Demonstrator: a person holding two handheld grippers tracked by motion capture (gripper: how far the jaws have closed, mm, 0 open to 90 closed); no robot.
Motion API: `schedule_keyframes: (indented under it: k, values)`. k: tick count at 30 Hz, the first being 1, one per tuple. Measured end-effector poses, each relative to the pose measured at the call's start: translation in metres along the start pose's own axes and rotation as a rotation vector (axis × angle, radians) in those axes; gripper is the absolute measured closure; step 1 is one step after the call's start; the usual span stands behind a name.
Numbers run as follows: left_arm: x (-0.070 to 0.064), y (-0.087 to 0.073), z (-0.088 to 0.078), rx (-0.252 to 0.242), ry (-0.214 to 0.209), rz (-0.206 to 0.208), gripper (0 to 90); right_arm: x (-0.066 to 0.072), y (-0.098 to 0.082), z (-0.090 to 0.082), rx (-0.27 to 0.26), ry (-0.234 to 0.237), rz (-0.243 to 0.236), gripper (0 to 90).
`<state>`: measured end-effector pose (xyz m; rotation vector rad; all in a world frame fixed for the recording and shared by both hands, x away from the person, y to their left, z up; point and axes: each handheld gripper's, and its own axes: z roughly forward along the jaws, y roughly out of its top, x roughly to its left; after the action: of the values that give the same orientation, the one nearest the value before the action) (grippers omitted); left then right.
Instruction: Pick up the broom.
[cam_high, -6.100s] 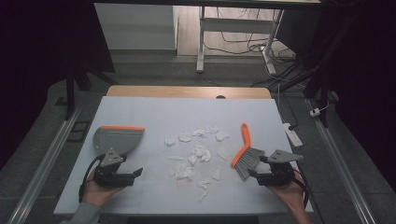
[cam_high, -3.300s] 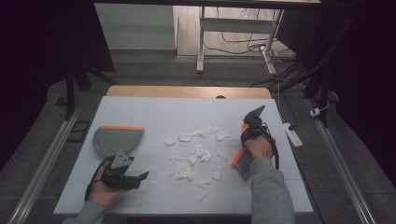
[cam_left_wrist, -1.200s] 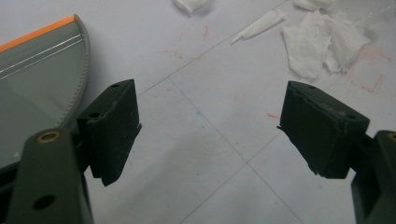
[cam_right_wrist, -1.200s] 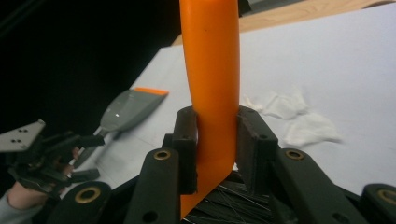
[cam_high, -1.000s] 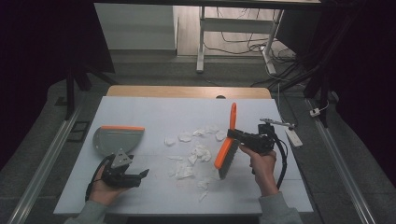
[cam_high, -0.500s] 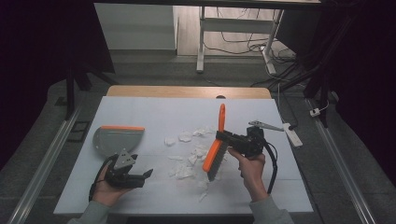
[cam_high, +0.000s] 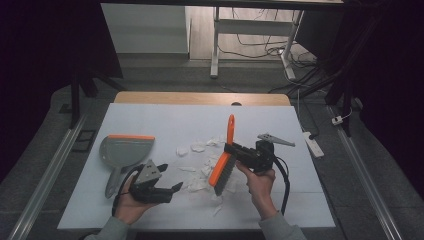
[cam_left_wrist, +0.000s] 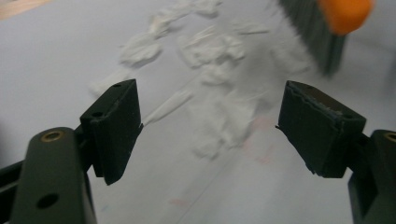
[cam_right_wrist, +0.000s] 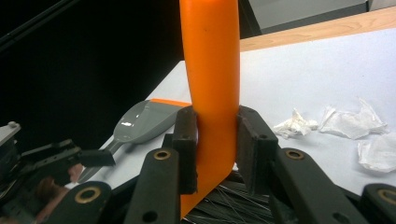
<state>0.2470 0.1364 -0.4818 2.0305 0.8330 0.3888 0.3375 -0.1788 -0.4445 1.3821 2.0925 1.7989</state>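
My right gripper (cam_high: 231, 148) (cam_right_wrist: 215, 154) is shut on the orange handle of a hand brush (cam_high: 225, 161) (cam_right_wrist: 212, 70), whose dark bristles (cam_high: 227, 176) hang down over scattered white paper scraps (cam_high: 200, 167) (cam_left_wrist: 210, 51) on the white table (cam_high: 165, 120). The brush head (cam_left_wrist: 327, 28) hangs past those scraps at the top right of the left gripper view. My left gripper (cam_high: 172, 190) (cam_left_wrist: 208, 130) stands open low over the table, left of the scraps, with nothing between its jaws. A grey dustpan with an orange lip (cam_high: 122, 150) (cam_right_wrist: 144, 116) lies flat at the left.
More crumpled scraps (cam_right_wrist: 348, 123) lie toward the table's back. A wooden strip (cam_high: 200, 98) runs along the far edge. A white power strip (cam_high: 313, 144) sits off the right side. Metal rails (cam_high: 47, 180) flank the table.
My right gripper picked up the brush from the table's right side, raised it and carried it left over the scraps. My left gripper stayed open near the front left.
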Motion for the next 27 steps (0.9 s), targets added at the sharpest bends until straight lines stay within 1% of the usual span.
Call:
schedule_keyframes:
  k: [1, 4, 8, 9, 11, 15, 16, 17, 19, 21, 22, 23, 24, 25, 26, 27]
  values:
    - [-0.003, 0.003, 0.004, 0.002, -0.015, 0.005, 22.1, 0.001, -0.002, 0.001, -0.006, -0.007, -0.001, 70.9]
    - [-0.013, 0.01, 0.014, 0.0, -0.058, 0.015, 22.2, 0.002, -0.004, 0.003, -0.018, -0.008, 0.006, 70.9]
    - [-0.029, 0.018, 0.03, -0.005, -0.099, 0.023, 22.2, 0.003, -0.008, 0.005, -0.026, -0.014, 0.009, 70.9]
    - [-0.032, 0.019, 0.034, -0.003, -0.107, 0.03, 22.2, 0.003, -0.008, 0.005, -0.026, -0.014, 0.009, 70.9]
    - [-0.039, 0.021, 0.043, 0.003, -0.094, 0.045, 22.5, 0.006, -0.011, 0.008, -0.033, -0.019, 0.011, 70.9]
    - [-0.044, 0.022, 0.058, 0.0, -0.081, 0.038, 24.0, 0.008, -0.014, 0.009, -0.045, -0.011, 0.024, 70.9]
    - [-0.044, 0.022, 0.06, -0.007, -0.076, 0.035, 26.5, 0.009, -0.015, 0.009, -0.054, -0.008, 0.028, 70.9]
    - [-0.044, 0.022, 0.066, -0.025, -0.06, 0.027, 28.2, 0.009, -0.016, 0.009, -0.059, -0.004, 0.038, 70.9]
    - [-0.044, 0.022, 0.07, -0.036, -0.061, 0.012, 33.0, 0.011, -0.017, 0.009, -0.064, 0.013, 0.055, 70.8]
    - [-0.043, 0.022, 0.071, -0.04, -0.068, 0.008, 38.9, 0.014, -0.017, 0.009, -0.078, 0.018, 0.055, 70.8]
    - [-0.042, 0.023, 0.072, -0.058, -0.062, 0.002, 43.6, 0.015, -0.017, 0.008, -0.08, 0.021, 0.054, 70.8]
    - [-0.04, 0.023, 0.072, -0.065, -0.073, -0.01, 47.2, 0.017, -0.017, 0.008, -0.083, 0.025, 0.054, 70.8]
    - [-0.039, 0.023, 0.072, -0.072, -0.08, -0.014, 51.6, 0.018, -0.018, 0.008, -0.089, 0.025, 0.052, 70.8]
    - [-0.039, 0.023, 0.072, -0.072, -0.08, -0.014, 58.0, 0.019, -0.018, 0.007, -0.094, 0.024, 0.05, 70.8]
    - [-0.038, 0.022, 0.072, -0.084, -0.078, -0.017, 65.8, 0.02, -0.018, 0.007, -0.095, 0.023, 0.049, 70.8]
    - [-0.038, 0.022, 0.072, -0.083, -0.071, -0.023, 74.2, 0.02, -0.018, 0.007, -0.094, 0.024, 0.049, 70.8]
